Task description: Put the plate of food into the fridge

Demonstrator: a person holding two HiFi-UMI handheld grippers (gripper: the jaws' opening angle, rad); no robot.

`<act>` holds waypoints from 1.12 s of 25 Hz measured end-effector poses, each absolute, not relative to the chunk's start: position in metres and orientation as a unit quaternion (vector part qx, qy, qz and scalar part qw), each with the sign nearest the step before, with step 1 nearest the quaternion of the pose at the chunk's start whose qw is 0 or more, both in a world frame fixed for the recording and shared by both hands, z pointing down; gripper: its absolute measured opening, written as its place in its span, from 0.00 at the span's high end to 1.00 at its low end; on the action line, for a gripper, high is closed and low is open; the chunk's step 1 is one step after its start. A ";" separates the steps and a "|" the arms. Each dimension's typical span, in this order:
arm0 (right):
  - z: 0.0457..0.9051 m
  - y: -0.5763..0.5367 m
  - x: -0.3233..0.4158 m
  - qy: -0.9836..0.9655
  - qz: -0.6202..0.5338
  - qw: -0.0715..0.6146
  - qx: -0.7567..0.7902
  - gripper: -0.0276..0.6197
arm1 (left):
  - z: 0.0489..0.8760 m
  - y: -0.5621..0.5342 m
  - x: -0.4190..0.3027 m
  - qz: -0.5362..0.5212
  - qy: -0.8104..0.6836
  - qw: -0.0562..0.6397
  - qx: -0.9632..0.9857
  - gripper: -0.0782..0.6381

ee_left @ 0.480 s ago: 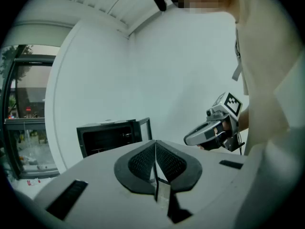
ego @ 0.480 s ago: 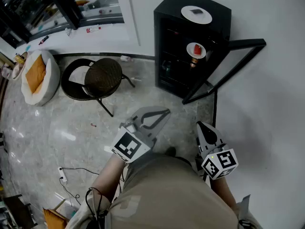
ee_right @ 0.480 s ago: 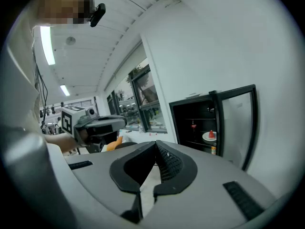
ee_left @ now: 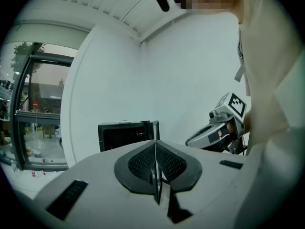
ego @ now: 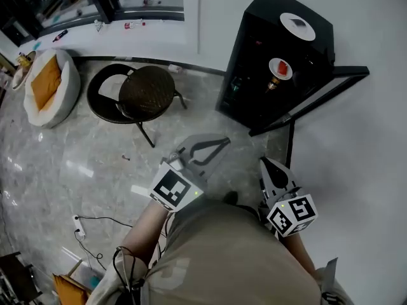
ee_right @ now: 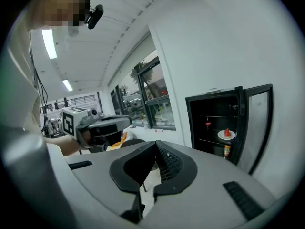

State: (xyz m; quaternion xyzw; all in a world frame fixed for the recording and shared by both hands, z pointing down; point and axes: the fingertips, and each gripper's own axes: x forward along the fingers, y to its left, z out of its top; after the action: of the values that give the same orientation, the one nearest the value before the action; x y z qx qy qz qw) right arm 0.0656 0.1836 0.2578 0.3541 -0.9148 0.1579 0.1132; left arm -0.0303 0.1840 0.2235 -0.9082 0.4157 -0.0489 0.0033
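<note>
The black mini fridge (ego: 280,62) stands against the white wall with its glass door (ego: 318,97) swung open. A white plate with red food (ego: 280,68) sits on a shelf inside it, and also shows in the right gripper view as the plate (ee_right: 226,134). My left gripper (ego: 222,142) is shut and empty, held level above the floor well short of the fridge. My right gripper (ego: 263,163) is shut too, with nothing in it, tilted slightly down. In their own views the left gripper (ee_left: 156,146) and the right gripper (ee_right: 155,146) each have their pads together.
A white disc with a dark square (ego: 297,26) lies on the fridge top. A bottle (ee_right: 227,150) stands under the plate's shelf. A round wicker stool (ego: 147,93), a black ring (ego: 102,103), a pet bed (ego: 48,84) and a power strip (ego: 79,226) are to the left.
The head view has shifted, so the fridge and stool now sit further right in it. Both grippers stay shut in much the same place.
</note>
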 end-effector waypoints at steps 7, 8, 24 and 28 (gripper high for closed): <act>0.263 0.189 0.055 -0.901 0.182 0.118 0.375 0.92 | 0.234 0.184 -0.049 -0.051 0.405 -0.018 -0.913 0.87; 0.264 0.189 0.052 -0.900 0.183 0.119 0.376 0.92 | 0.236 0.183 -0.051 -0.053 0.406 -0.019 -0.912 0.87; 0.277 0.202 0.049 -0.884 0.194 0.146 0.399 0.92 | 0.266 0.163 -0.071 0.035 0.395 -0.248 -0.884 0.87; 0.278 0.194 0.055 -0.885 0.205 0.135 0.396 0.92 | 0.259 0.153 -0.062 0.061 0.385 -0.274 -0.880 0.87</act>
State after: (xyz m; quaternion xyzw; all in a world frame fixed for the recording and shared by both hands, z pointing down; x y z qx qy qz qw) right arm 0.0552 0.1942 0.2784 0.3957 -0.8849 0.2053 0.1353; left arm -0.0617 0.1525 0.2590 -0.8795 0.3845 0.0612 -0.2736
